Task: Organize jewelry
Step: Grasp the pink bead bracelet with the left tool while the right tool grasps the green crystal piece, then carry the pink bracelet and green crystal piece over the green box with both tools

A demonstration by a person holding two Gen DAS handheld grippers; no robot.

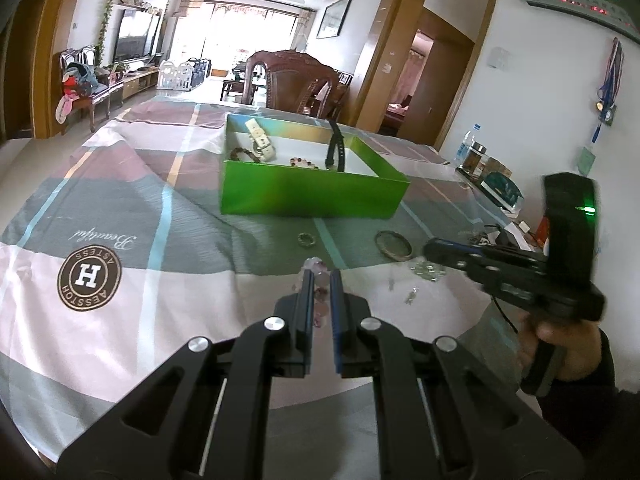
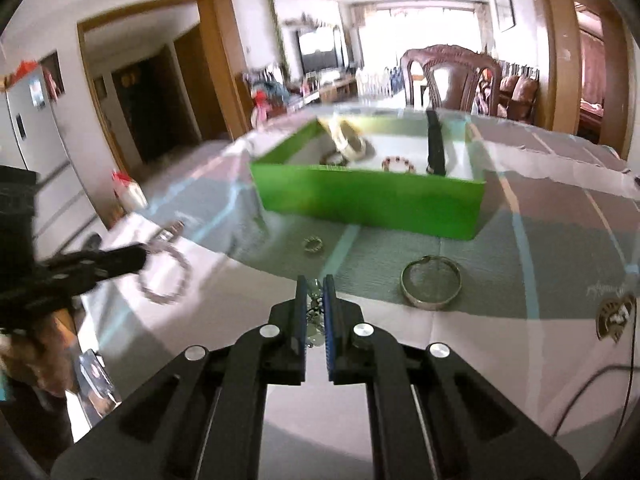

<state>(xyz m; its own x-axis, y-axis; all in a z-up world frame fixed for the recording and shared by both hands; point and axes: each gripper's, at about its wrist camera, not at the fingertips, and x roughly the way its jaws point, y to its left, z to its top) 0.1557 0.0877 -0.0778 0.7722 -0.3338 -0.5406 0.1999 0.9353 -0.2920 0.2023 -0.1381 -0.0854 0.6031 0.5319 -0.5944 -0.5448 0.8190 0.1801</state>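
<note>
My left gripper (image 1: 321, 276) is shut on a pale bead bracelet (image 1: 316, 264) just above the checked tablecloth. In the right wrist view it (image 2: 138, 257) reaches in from the left with the bracelet (image 2: 164, 276) hanging as a loop. My right gripper (image 2: 315, 280) is shut on a silvery chain with small charms (image 2: 314, 312). Seen from the left wrist, it (image 1: 430, 248) hovers at the right with the charms (image 1: 428, 270) dangling. A green box (image 1: 312, 196) (image 2: 368, 200) stands ahead, with a white watch (image 1: 260, 140), a black band (image 1: 334, 148) and bead bracelets inside.
A small ring (image 1: 306, 239) (image 2: 313, 245) and a silver bangle (image 1: 394, 245) (image 2: 431, 283) lie on the cloth in front of the box. Small metal bits (image 1: 411, 295) lie nearby. Bottles and jars (image 1: 476, 156) crowd the right table edge. A wooden chair (image 1: 292, 76) stands beyond.
</note>
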